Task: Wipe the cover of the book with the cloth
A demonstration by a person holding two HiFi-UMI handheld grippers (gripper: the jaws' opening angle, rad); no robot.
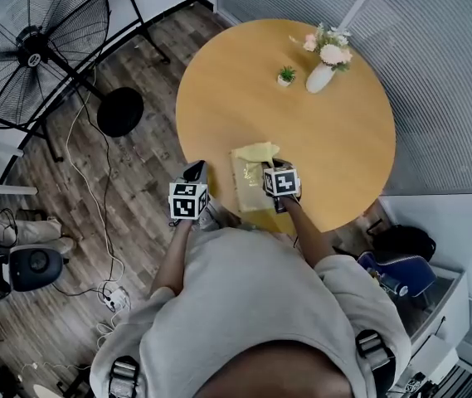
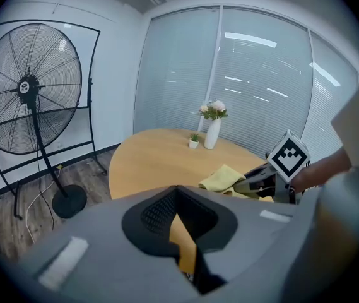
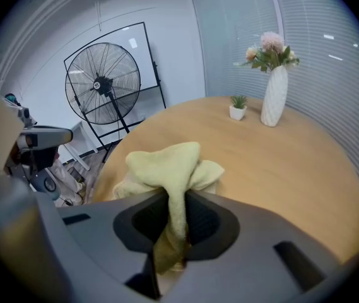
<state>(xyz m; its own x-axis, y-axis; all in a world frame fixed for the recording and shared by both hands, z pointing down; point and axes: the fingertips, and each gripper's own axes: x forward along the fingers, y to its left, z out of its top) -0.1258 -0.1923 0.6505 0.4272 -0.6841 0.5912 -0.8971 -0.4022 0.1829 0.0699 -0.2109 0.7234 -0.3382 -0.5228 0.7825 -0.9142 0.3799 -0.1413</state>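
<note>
- We see the right gripper's (image 3: pixel 178 197) two dark fingers (image 3: pixel 207 219) pressed onto a fold of the pale yellow soft cloth (image 3: pixel 166 163). The cloth rises in a bunch out of the fingertips and spills forward over them.
- From the head view, the right gripper (image 1: pixel 270 167) is low over the near part of the round, light wooden table (image 1: pixel 335 139), and the cloth (image 1: pixel 256 151) lies crumpled just beyond its tips.
- Under the cloth and the gripper lies the task's thing, a flat rectangular book with a mustard-yellow cover (image 1: pixel 248 193). It is close to the table's near edge, and the cloth rests on its far end.
- The left gripper's (image 2: pixel 178 191) fingers (image 2: pixel 157 214) meet at their tips with nothing between them. Only a sliver of table colour shows through the slit nearer the camera.
- In the head view we find the left gripper (image 1: pixel 194 171) just off the table's near-left edge, beside the book but not touching it.
- The left gripper view shows the right gripper (image 2: pixel 245 183) across the table edge, with the cloth (image 2: pixel 222 177) at its tips.
- Toward the far side of the table stands a slim white vase of pink flowers (image 1: pixel 320 77), and a tiny green plant in a white pot (image 1: pixel 285 76) sits just beside it. Both are well apart from the book.
- On the wooden floor to the left stands a large black pedestal fan (image 1: pixel 36 48).
</note>
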